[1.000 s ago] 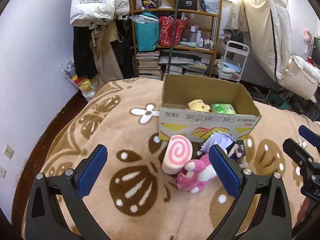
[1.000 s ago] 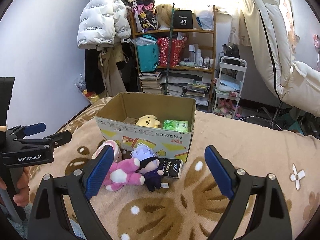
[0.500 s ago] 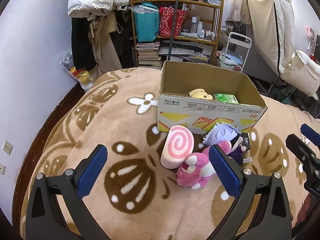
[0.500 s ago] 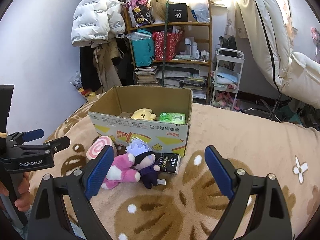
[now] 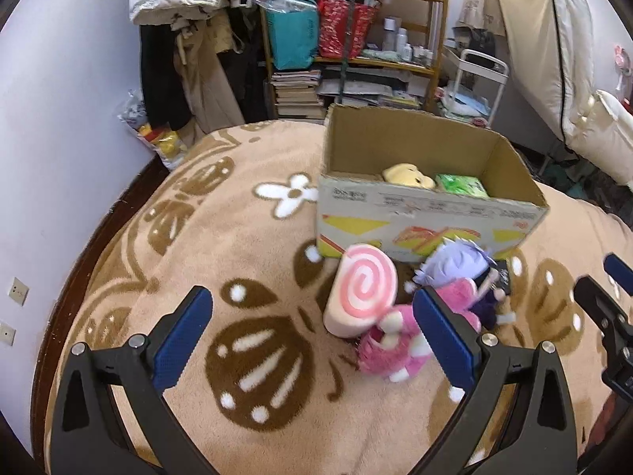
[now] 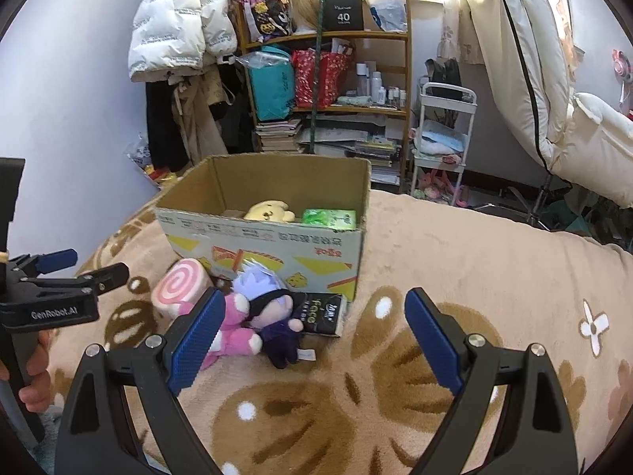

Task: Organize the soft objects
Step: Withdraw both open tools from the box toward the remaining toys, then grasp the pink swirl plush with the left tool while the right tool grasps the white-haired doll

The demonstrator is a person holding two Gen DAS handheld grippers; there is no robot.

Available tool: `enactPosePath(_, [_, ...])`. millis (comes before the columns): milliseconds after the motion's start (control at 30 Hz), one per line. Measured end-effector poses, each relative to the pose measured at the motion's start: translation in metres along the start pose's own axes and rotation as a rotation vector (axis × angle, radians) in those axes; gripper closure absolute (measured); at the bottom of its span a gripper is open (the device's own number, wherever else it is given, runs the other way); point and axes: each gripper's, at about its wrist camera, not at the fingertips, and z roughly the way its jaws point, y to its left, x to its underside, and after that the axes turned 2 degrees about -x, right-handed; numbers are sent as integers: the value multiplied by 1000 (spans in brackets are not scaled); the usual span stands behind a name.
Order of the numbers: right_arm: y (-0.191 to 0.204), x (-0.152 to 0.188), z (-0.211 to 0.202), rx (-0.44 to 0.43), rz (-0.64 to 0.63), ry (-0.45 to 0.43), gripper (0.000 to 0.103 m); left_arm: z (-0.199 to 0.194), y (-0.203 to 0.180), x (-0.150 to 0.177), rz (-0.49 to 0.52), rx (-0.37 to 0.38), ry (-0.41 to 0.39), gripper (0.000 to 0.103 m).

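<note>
An open cardboard box (image 5: 427, 221) (image 6: 277, 245) stands on the beige blanket; inside lie a yellow plush (image 5: 407, 174) (image 6: 271, 211) and a green pack (image 5: 461, 185) (image 6: 329, 218). In front of it lie a pink swirl cushion (image 5: 362, 297) (image 6: 180, 289), a pink plush (image 5: 395, 350) (image 6: 237, 336), a purple-haired doll (image 5: 459, 273) (image 6: 273, 316) and a black pack (image 6: 322, 314). My left gripper (image 5: 312, 340) is open, just short of the cushion and pink plush. My right gripper (image 6: 312, 340) is open, hovering before the doll.
A wooden shelf (image 6: 328, 79) with bags, books and bottles stands behind the bed, with hanging coats (image 6: 178, 31) left of it and a white cart (image 6: 443, 134) to the right. The blanket (image 6: 494, 277) spreads wide right of the box. A wall borders the bed's left edge.
Both grippers have moved forward and lower toward the toys in front of the box. Both stay open. The toys have not moved.
</note>
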Motion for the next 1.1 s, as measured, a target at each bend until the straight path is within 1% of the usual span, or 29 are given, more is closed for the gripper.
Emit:
enactPosePath(67, [-3, 1, 3, -10, 15, 7, 7, 3, 1, -3, 3, -7, 0, 3])
enactPosePath(167, [-5, 1, 8, -12, 23, 13, 7, 10, 1, -7, 10, 6, 10, 3])
enactPosePath(333, [-7, 4, 21, -28, 30, 26, 7, 31, -5, -14, 49, 13, 47, 3])
enactPosePath(467, [-5, 11, 38, -46, 24, 62, 7, 44, -7, -15, 61, 17, 74, 3])
enactPosePath(600, [-1, 13, 54, -58, 21, 93, 7, 58, -6, -14, 42, 32, 112, 3])
enactPosePath(767, [-2, 15, 69, -34, 20, 121, 7, 73, -8, -12, 33, 38, 147, 3])
enactPosePath(833, [-4, 17, 76, -11, 20, 136, 7, 80, -11, -11, 39, 42, 164, 3])
enactPosePath(900, [-6, 17, 81, 0, 23, 145, 8, 85, -13, -9, 44, 50, 177, 3])
enactPosePath(967, [-10, 17, 86, -12, 36, 153, 9, 89, -18, -8, 54, 58, 186, 3])
enactPosePath(1100, [-11, 18, 96, -41, 49, 170, 13, 98, -27, -3, 95, 50, 208, 3])
